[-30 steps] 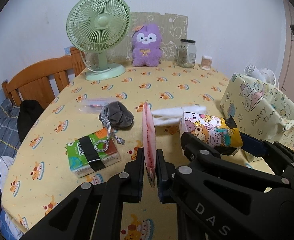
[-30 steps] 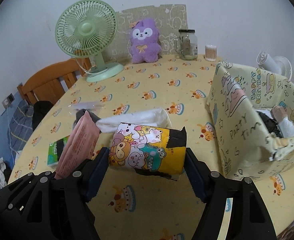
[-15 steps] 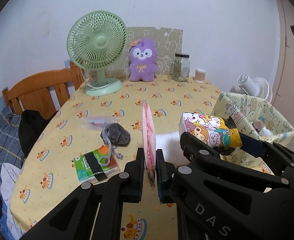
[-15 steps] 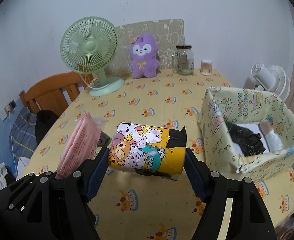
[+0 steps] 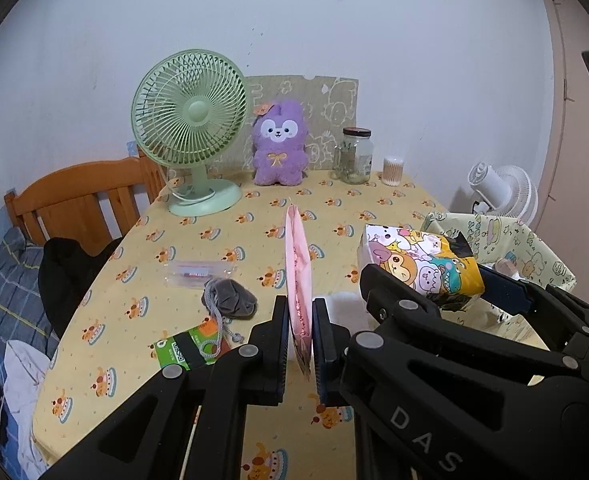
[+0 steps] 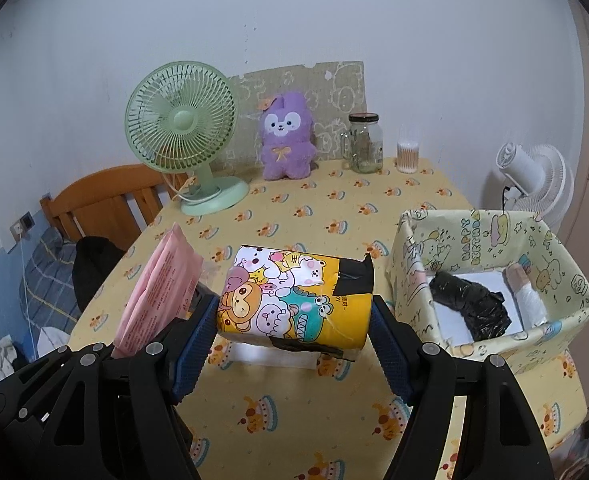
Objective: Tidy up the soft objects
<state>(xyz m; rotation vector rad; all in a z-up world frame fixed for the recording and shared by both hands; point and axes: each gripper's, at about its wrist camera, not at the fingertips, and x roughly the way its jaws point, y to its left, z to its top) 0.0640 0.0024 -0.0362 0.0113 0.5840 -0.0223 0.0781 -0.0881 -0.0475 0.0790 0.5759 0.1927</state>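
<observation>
Left gripper (image 5: 299, 344) is clamped narrow on a flat pink packet (image 5: 297, 264), held upright on edge above the table. Right gripper (image 6: 294, 332) stands wide, pads pressed on both ends of a cartoon-print tissue pack (image 6: 294, 296), yellow with animal faces and black tape patches; it's lifted clear of the table. "DAS" is embossed on the right gripper body as seen in the left view.

Surface: table under a yellow tablecloth (image 6: 334, 208) printed with small cakes. Under the held pack lies something flat and white (image 6: 270, 356).

Right of the pack, a fabric-lined box (image 6: 410, 264) printed "HAPPY BIRTHDAY" holds a black plastic bundle (image 6: 470, 308) and a white roll (image 6: 528, 300).

Near left: a grey drawstring pouch (image 5: 228, 298), a green tissue pack with black tape (image 5: 190, 350) and a clear sleeve (image 5: 198, 270).

Far edge: green desk fan (image 6: 182, 136), purple plush (image 6: 286, 136), glass jar (image 6: 364, 142), cotton-swab tub (image 6: 407, 156), cardboard sheet with doodles behind them.

Room: plain white wall, wooden chair (image 6: 106, 200) at left, white fan (image 6: 534, 176) off the table at right.
</observation>
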